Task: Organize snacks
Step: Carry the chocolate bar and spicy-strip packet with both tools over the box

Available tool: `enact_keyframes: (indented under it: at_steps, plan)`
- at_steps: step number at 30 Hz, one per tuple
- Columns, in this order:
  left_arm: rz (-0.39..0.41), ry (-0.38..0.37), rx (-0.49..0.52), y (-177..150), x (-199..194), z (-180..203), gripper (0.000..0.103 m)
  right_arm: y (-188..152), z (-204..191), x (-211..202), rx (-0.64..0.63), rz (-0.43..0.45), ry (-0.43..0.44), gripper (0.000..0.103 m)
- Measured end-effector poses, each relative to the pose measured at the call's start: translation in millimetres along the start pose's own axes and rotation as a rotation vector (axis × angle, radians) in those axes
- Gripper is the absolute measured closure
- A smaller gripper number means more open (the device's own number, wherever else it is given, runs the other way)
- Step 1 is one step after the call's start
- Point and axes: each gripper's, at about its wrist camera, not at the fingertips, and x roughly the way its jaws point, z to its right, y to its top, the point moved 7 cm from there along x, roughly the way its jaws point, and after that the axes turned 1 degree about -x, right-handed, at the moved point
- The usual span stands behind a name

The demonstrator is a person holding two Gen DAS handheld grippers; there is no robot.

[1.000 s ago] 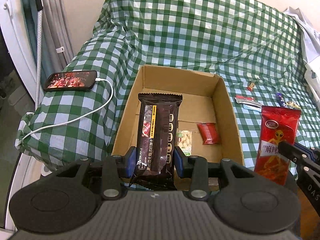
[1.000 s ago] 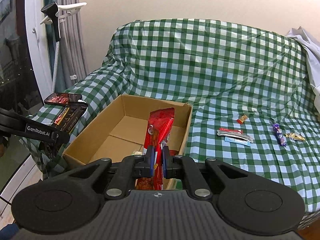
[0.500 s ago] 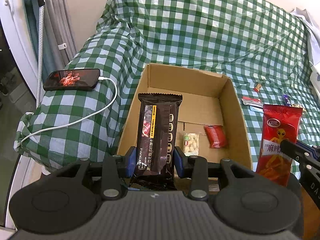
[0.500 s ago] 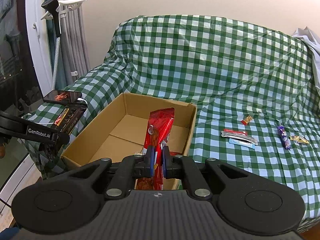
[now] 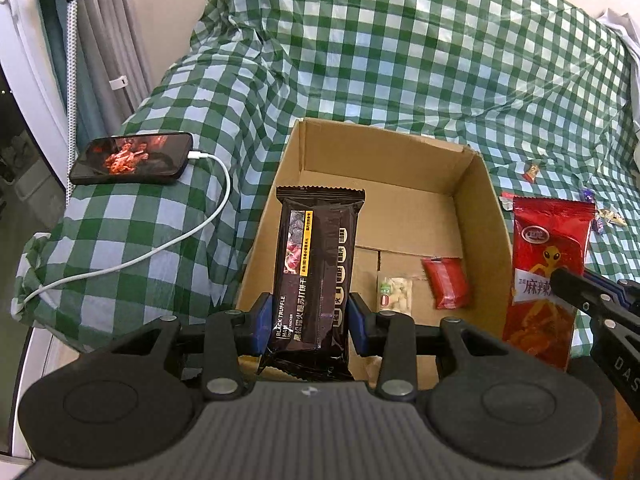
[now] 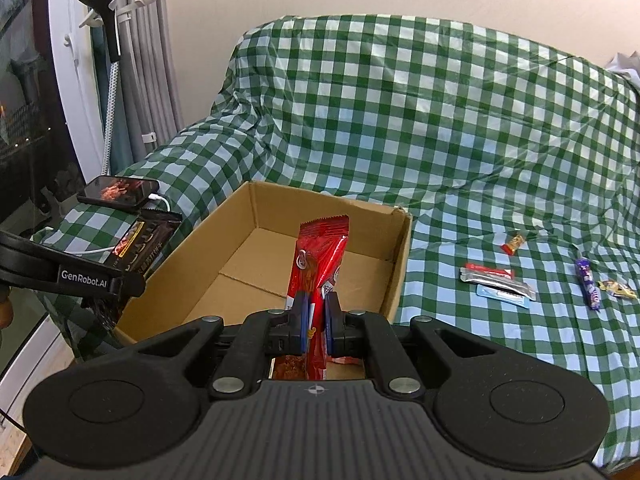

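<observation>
Both hand-held grippers nearer cardboard box (image 5: 484,216), left (image 5: 308,318) clamping black cracker pack (image 5: 316,264), right (image 6: 316,322) pinching red snack (image 6: 320,256), phone (image 5: 132,158) beside, perhaps charging.

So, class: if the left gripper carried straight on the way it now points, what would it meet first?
Probably the cardboard box. The left gripper, shut on the black cracker pack, aims over the near edge into the open box, likely toward its floor or far wall; depth is unclear.
</observation>
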Motion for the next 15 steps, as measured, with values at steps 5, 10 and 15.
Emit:
enact_keyframes:
  at_steps: [5,10,15]
  plan:
    - [-0.029,0.006,0.001,6,20,1,0.059,6,2,22,0.007,-0.026,0.010,0.095]
    - [-0.059,0.015,0.003,11,43,2,0.059,7,6,45,0.014,-0.055,0.017,0.095]
    - [-0.088,0.022,0.006,15,65,4,0.059,6,10,67,0.029,-0.088,0.022,0.095]
